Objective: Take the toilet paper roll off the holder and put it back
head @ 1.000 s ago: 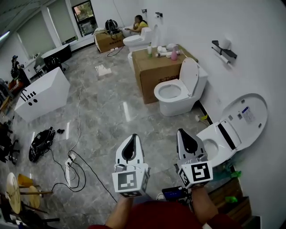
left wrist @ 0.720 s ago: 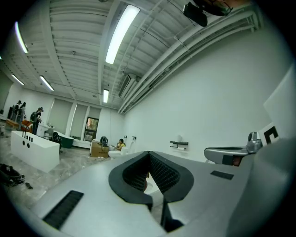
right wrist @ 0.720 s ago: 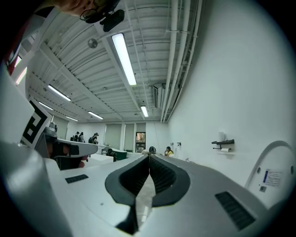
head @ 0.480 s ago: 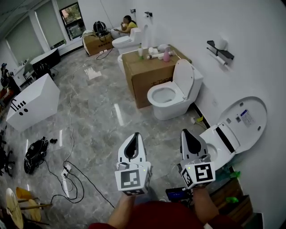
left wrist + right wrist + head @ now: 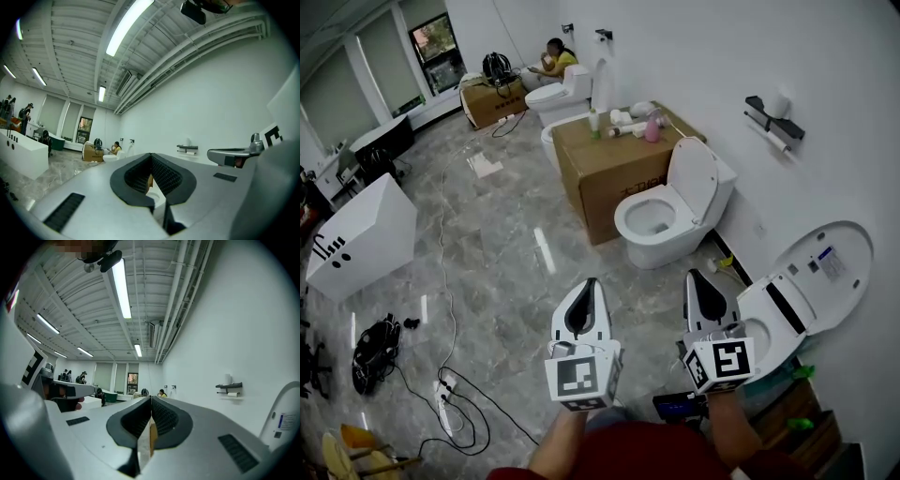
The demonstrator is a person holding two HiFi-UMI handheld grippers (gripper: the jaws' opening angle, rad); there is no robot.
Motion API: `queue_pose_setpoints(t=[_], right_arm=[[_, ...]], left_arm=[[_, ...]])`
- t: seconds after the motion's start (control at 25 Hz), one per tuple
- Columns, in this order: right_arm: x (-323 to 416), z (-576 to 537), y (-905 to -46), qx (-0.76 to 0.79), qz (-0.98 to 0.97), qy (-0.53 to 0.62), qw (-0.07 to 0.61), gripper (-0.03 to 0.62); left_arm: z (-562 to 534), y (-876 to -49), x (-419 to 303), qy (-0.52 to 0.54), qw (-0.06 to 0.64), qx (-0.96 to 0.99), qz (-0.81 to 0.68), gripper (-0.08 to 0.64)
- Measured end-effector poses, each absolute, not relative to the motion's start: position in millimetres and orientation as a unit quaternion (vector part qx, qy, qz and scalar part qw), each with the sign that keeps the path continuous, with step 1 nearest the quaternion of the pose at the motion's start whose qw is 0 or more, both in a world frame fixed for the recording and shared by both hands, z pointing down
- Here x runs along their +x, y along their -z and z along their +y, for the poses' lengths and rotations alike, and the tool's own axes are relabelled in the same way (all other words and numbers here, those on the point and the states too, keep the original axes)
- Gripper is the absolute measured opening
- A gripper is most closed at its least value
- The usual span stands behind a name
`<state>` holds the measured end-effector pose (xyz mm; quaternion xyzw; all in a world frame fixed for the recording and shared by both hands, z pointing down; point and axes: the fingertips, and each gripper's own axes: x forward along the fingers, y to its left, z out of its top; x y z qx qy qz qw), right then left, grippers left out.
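Walking brings the holder (image 5: 773,118) nearer, at two o'clock. My left gripper (image 5: 587,286) and right gripper (image 5: 696,278) carry jaws pressed together, empty; the toilet paper roll (image 5: 777,141) waits untouched.

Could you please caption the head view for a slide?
Left gripper and right gripper, jaws shut, empty; toilet paper holder on wall ahead.

Upper right, head view: toilet paper roll (image 5: 777,142) under wall holder (image 5: 772,110), tiny, how it hangs unreadable. Upper centre: bottles (image 5: 652,129) on cardboard box (image 5: 609,183), too small to identify. Top of frame: person (image 5: 554,58), small, pose unclear. Right side: near toilet (image 5: 811,277), bowl partly covered by right gripper (image 5: 698,277). Dark device (image 5: 679,405) below it, mostly hidden. Forearms (image 5: 562,442) cut by bottom edge. Lower left corner: wooden stool (image 5: 347,452), cropped.
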<state>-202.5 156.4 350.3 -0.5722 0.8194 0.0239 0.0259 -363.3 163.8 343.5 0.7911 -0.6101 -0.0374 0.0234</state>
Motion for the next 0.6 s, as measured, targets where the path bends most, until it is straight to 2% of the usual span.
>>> queue_pose_setpoints(t=[0.32,0.6], right_arm=[[-226.5,112.6,-344.8,-0.588,0.808,-0.028,0.037,0.018],[-191.7,64.5,-363.6,-0.604,0.796,-0.020,0.037,0.018]], left_arm=[[109.5,-342.9,-390.0,0.028,0.031,0.802,-0.595,0.015],[54.4,-350.9,-352.5,0.049,0.021,0.821,-0.568,0.015]])
